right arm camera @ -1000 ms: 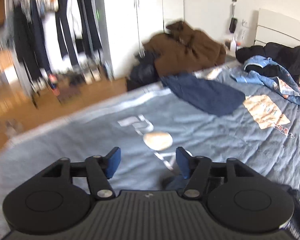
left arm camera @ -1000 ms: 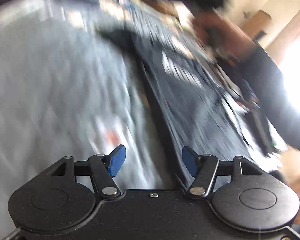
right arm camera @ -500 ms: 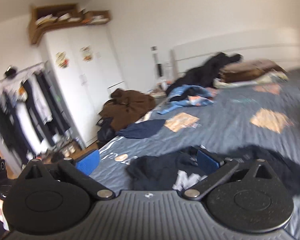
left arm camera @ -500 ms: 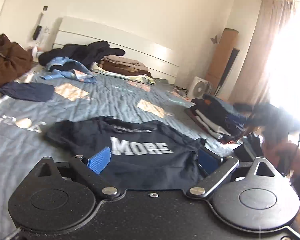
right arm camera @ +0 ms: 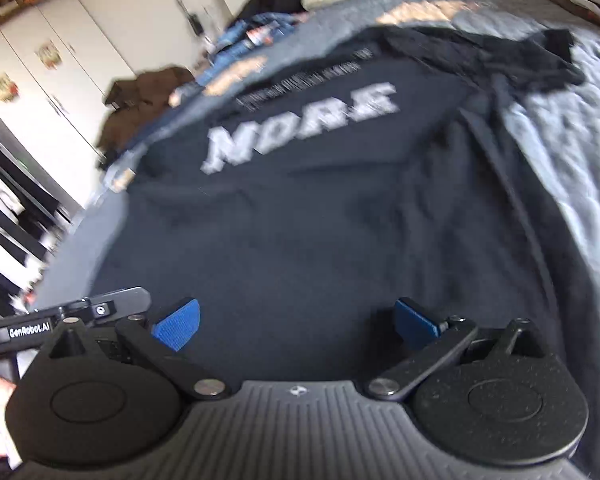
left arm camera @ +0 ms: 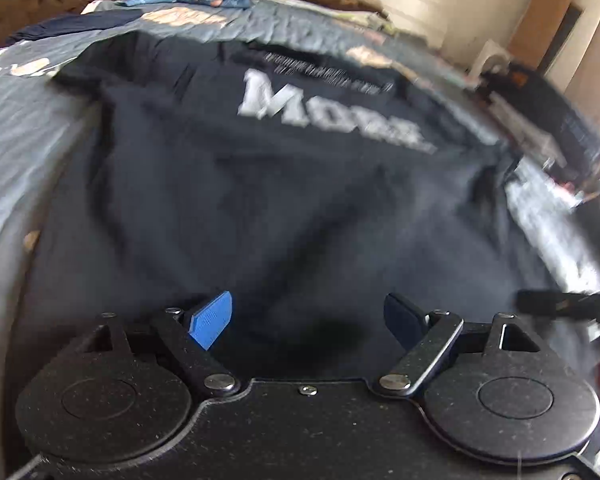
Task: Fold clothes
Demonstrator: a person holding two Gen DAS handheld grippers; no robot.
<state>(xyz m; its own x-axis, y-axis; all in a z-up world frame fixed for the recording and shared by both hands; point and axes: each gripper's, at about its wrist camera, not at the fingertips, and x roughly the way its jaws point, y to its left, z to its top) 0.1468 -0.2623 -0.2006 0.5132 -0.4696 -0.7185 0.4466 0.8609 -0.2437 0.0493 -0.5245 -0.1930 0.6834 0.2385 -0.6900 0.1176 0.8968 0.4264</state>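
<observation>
Across the bed (left arm camera: 24,128) lay the dark shirt (left arm camera: 284,200), now close; left gripper (left arm camera: 308,318) closing empty, right gripper (right arm camera: 296,322) spread wide, ready to grasp.

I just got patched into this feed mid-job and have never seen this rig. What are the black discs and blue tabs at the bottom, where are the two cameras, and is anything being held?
No robot arm here: a person carries a two-finger tool in each hand, with a camera on each looking along its fingers. The discs are the tool's body; the blue tabs are its fingertips. One view shows the left gripper, jaws closing with nothing pinched; the other the right gripper, jaws wide and empty. Both hover over a dark T-shirt printed "MORE", spread on the grey bedspread. More clothes lie behind.
</observation>
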